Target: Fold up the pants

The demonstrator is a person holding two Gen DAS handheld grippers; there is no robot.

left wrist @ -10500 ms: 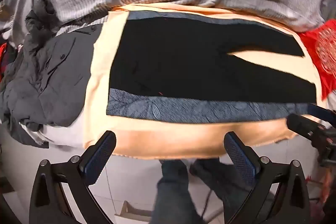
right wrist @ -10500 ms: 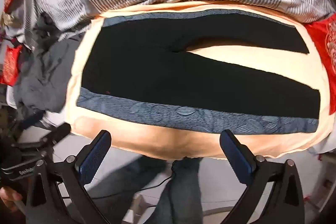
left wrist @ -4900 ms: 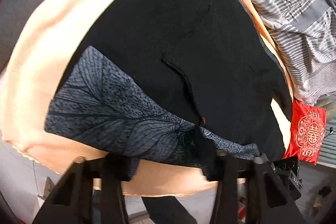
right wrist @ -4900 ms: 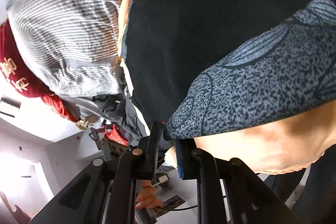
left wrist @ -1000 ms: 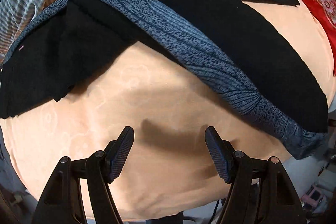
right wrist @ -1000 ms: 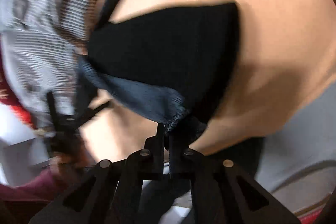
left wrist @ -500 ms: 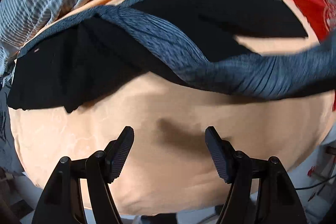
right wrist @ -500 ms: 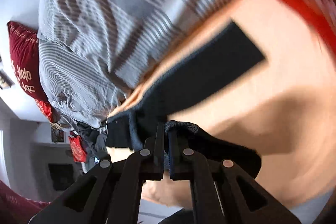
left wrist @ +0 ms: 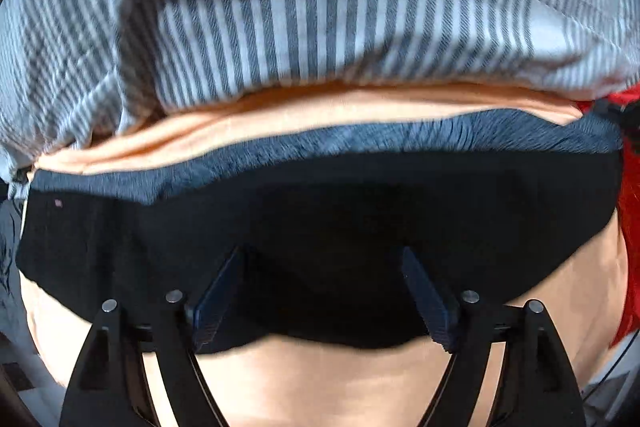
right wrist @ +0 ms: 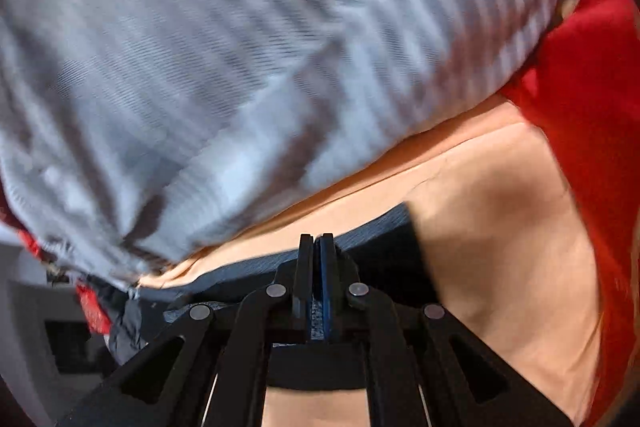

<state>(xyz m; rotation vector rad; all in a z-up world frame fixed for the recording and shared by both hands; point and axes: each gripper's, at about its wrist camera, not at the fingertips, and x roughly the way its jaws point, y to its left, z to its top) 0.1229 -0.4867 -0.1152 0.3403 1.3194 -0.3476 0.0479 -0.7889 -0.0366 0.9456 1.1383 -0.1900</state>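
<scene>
The black pants (left wrist: 320, 211) with a blue-grey patterned side stripe (left wrist: 360, 143) lie folded lengthwise, one leg over the other, across the peach sheet (left wrist: 320, 111). My left gripper (left wrist: 322, 267) is open, its fingers low over the near edge of the pants and holding nothing. My right gripper (right wrist: 317, 247) is shut on the pants' cuff, with patterned fabric (right wrist: 316, 319) pinched between the pads, at the right end of the pants (right wrist: 384, 243) over the peach sheet (right wrist: 500, 227).
A grey and white striped duvet (left wrist: 320, 7) is bunched along the far side of the sheet and fills most of the right wrist view (right wrist: 240, 67). A red cushion (right wrist: 580, 67) lies at the right end.
The right gripper carried the near leg up and over onto the far leg, so the pants now lie doubled. The left gripper moved forward, low over the pants.
</scene>
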